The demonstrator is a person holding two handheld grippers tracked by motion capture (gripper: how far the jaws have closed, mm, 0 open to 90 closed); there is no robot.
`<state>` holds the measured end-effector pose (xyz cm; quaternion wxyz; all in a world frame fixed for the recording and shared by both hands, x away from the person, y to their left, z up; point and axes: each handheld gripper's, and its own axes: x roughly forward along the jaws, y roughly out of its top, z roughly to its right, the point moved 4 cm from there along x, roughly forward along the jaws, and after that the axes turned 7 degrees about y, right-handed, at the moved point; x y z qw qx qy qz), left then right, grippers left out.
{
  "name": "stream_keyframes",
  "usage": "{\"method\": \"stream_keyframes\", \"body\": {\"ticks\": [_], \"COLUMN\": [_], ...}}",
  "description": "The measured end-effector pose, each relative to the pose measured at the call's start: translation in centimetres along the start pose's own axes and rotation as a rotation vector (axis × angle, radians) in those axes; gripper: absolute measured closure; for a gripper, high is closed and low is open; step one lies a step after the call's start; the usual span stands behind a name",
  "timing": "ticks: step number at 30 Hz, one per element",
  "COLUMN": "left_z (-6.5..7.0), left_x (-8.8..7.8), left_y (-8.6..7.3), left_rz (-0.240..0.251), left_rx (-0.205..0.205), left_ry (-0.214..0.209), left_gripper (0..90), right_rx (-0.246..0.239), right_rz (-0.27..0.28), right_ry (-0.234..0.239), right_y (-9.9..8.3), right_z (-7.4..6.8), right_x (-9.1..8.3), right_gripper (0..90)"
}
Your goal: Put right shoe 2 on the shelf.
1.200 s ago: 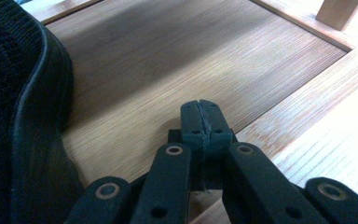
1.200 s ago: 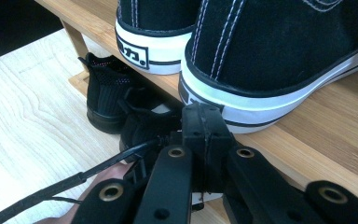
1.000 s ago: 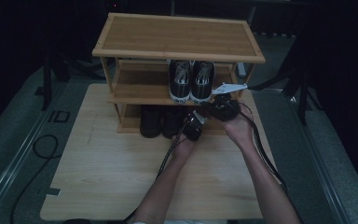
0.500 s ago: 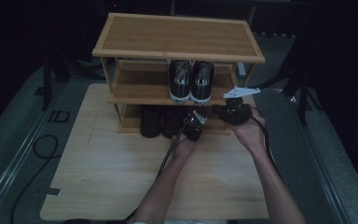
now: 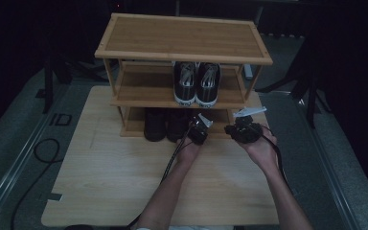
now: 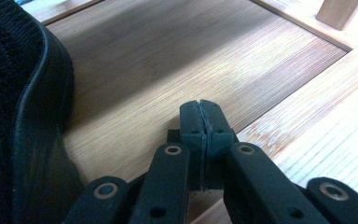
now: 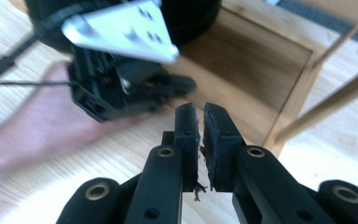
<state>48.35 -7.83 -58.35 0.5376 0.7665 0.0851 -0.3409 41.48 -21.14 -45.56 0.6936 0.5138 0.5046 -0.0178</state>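
A three-tier bamboo shoe rack [image 5: 182,38] stands on a wooden board [image 5: 124,177]. Black-and-white sneakers [image 5: 196,84] sit on its middle shelf. Black shoes [image 5: 165,124] sit on the bottom shelf [image 6: 168,60]. My left gripper [image 5: 197,129] [image 6: 199,105] is shut and empty at the bottom shelf's front edge, just right of a black shoe [image 6: 23,116]. My right gripper [image 5: 242,130] [image 7: 200,109] hovers to its right and faces the left gripper [image 7: 121,88]. Its jaws have just been opening to a narrow gap with nothing between them.
The rack's right post [image 7: 303,93] and slanted brace stand close to the right gripper. Cables [image 5: 172,160] trail from both grippers over the board. Grey floor with a black cable [image 5: 33,158] lies to the left.
The right hand has dropped from the middle shelf's front edge to bottom-shelf level, slightly rightward, and its jaws have parted a little. The left hand has stayed put.
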Motion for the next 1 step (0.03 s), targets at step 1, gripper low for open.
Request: {"method": "stream_keyframes", "body": {"ticks": [1], "left_z": [-0.01], "left_x": [0.00], "left_y": [0.00], "left_rz": [0.000], "left_rx": [0.001], "left_ry": [0.000], "left_gripper": [89.4], "right_rx": [0.005], "right_rz": [-0.002], "right_ry": [-0.001], "right_y": [-0.26], "right_z": [0.17], "right_x": [0.08], "right_gripper": [84.2]}}
